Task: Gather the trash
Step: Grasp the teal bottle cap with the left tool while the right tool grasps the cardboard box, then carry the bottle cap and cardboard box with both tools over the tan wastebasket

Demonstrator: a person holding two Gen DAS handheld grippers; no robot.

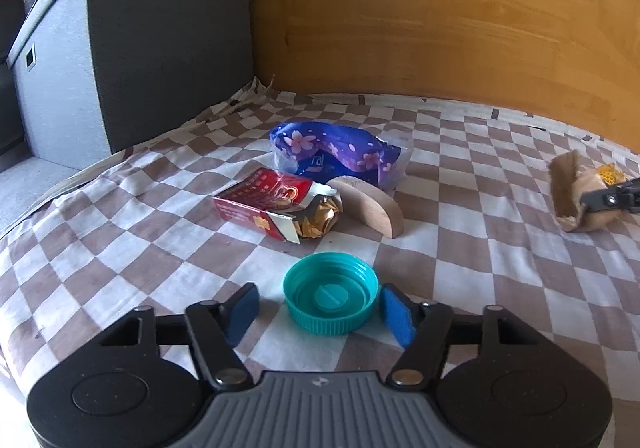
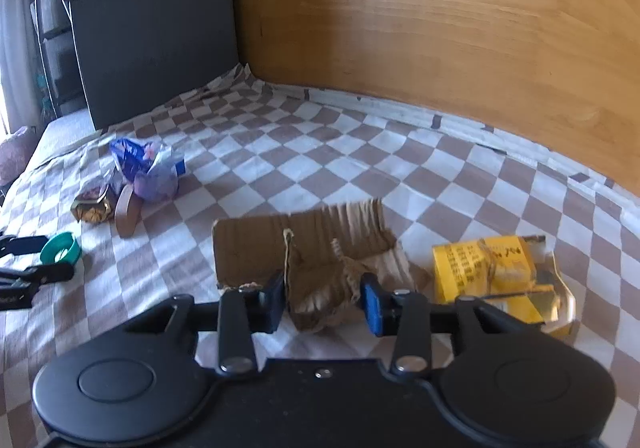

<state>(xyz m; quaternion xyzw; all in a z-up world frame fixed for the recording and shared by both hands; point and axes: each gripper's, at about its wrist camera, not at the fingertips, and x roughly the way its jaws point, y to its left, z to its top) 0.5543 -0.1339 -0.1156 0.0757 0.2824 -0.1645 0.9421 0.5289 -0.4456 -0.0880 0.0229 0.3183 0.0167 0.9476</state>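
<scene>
A teal bottle cap (image 1: pixel 331 292) lies open side up on the checkered cloth, between the fingers of my open left gripper (image 1: pixel 320 310); the right pad touches its rim, the left pad stands apart. Behind it lie a torn red carton (image 1: pixel 266 207), a blue flowered wrapper (image 1: pixel 336 151) and a beige wooden half-disc (image 1: pixel 368 203). My right gripper (image 2: pixel 326 300) has its pads on both sides of a torn brown cardboard piece (image 2: pixel 304 252), seemingly closed on its crumpled near edge. A yellow packet (image 2: pixel 496 272) lies just right of it. The cap also shows in the right wrist view (image 2: pixel 62 248).
A grey storage box (image 1: pixel 132 47) stands at the back left. A wooden wall (image 1: pixel 440 27) runs along the far edge of the cloth (image 1: pixel 480 288). The right gripper and cardboard show at the right edge of the left wrist view (image 1: pixel 576 195).
</scene>
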